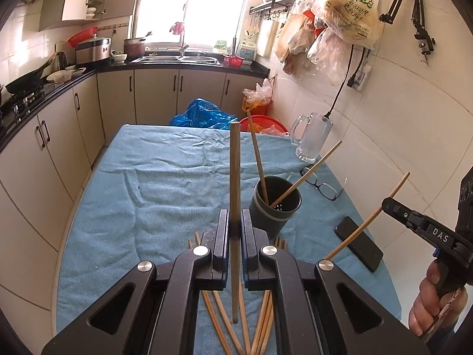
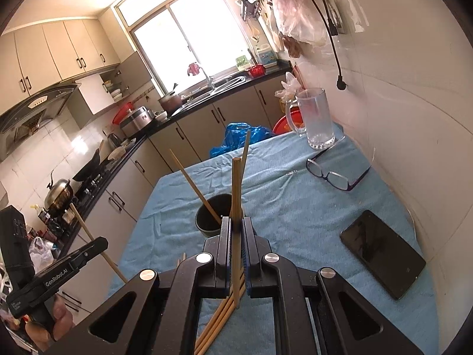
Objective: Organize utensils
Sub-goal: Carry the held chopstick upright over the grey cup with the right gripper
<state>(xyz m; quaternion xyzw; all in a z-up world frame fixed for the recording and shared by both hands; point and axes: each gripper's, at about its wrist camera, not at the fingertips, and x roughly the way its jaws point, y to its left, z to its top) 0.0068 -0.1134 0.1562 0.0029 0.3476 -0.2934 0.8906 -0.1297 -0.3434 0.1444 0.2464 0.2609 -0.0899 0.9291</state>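
Note:
My left gripper (image 1: 235, 217) is shut on one wooden chopstick (image 1: 234, 162), held upright above the blue cloth (image 1: 165, 183). Just to its right stands the dark utensil holder (image 1: 275, 210) with two chopsticks (image 1: 257, 159) leaning in it. Several loose chopsticks (image 1: 261, 322) lie on the cloth beneath the jaws. My right gripper (image 2: 236, 226) is shut on another chopstick (image 2: 236, 183), upright just in front of the holder (image 2: 211, 216). More loose chopsticks (image 2: 220, 321) lie under it. Each view shows the other gripper (image 1: 390, 205) (image 2: 99, 244) at its edge, also gripping a chopstick.
A black phone (image 2: 382, 254), a pair of glasses (image 2: 337, 177) and a glass mug (image 2: 316, 118) lie on the table's right side by the tiled wall (image 2: 414, 136). Kitchen cabinets (image 1: 53, 148) run along the left, past the table edge.

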